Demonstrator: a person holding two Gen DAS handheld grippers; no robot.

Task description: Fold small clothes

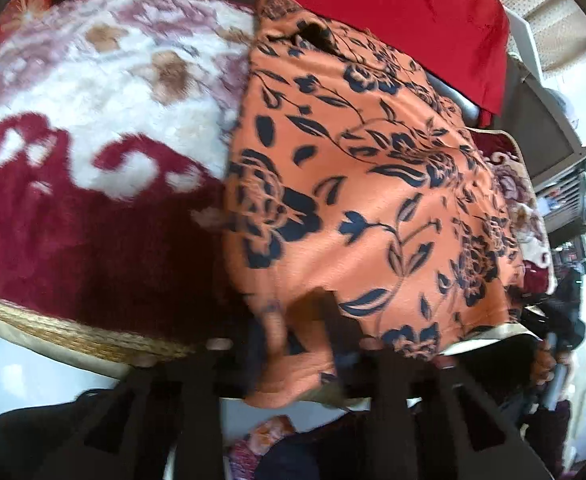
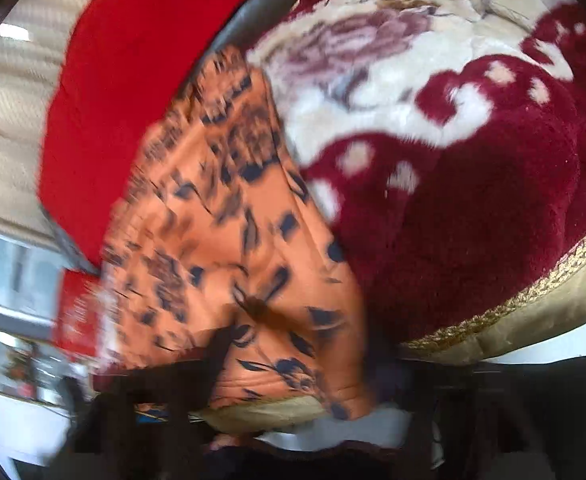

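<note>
An orange garment [image 1: 353, 160] with a dark blue flower print lies spread on a plush maroon and cream blanket [image 1: 93, 140]. Its near edge hangs over the blanket's border. In the left wrist view, my left gripper [image 1: 289, 344] stands open at that near edge, with a bunched fold of the garment between its dark fingers. The right wrist view is blurred. There the garment [image 2: 213, 220] runs from the middle down to my right gripper [image 2: 301, 360]. Its jaws stand apart with the garment's hem between them, and I see no pad pressing on it.
The blanket [image 2: 453, 180] has a gold braided border [image 2: 533, 292] along its near edge, with pale floor [image 1: 33, 368] below it. A bright red cloth [image 1: 373, 8] lies along the far side behind the garment. Furniture and clutter stand at the far right [image 1: 565, 200].
</note>
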